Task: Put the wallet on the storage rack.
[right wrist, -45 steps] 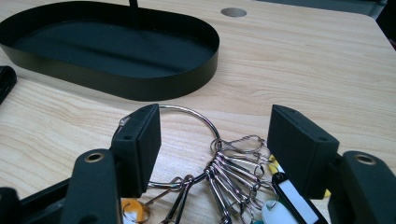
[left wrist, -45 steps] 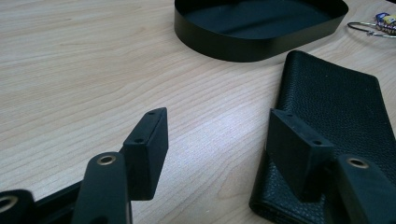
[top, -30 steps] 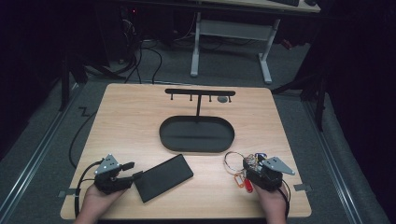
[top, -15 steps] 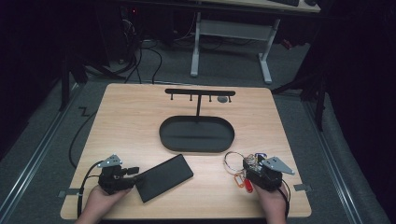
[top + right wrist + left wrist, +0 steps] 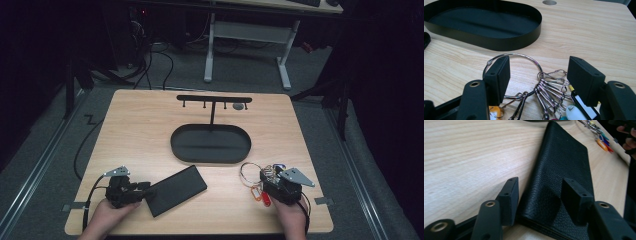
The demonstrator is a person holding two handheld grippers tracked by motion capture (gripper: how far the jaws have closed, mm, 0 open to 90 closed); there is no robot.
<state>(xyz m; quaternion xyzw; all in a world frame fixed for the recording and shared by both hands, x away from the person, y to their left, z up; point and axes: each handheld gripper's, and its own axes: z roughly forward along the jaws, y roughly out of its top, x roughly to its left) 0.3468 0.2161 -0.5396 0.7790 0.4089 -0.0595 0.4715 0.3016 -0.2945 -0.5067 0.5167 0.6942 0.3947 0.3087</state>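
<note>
Near the front left of the wooden table [image 5: 135,135], the black leather wallet [image 5: 176,190] lies flat, long axis running diagonally: near end toward the front-left corner, far end pointing up-right toward the oval black tray [image 5: 210,144]. Left gripper [image 5: 141,189] sits at the wallet's near-left end, held by the person's left hand [image 5: 107,216]. From the left gripper view the jaws straddle the wallet [image 5: 560,177] corner, one on the bare wood just beside its edge, the other over the grained top; they have just been closing, wallet between them, pads not yet pressing, so still released. Wallet's long axis runs away from that camera toward the key bunch [image 5: 599,137]. Right gripper [image 5: 265,177] is at the front right, in the right hand [image 5: 292,217], jaws apart and unclenched around the key ring [image 5: 511,72]; clips and coloured tags [image 5: 574,112] lie between the jaws, none pinched. Keys [image 5: 255,180] lie on the table just right of the wallet's far end, in front of the tray. Behind the tray stands a T-shaped hook rack [image 5: 214,99].
</note>
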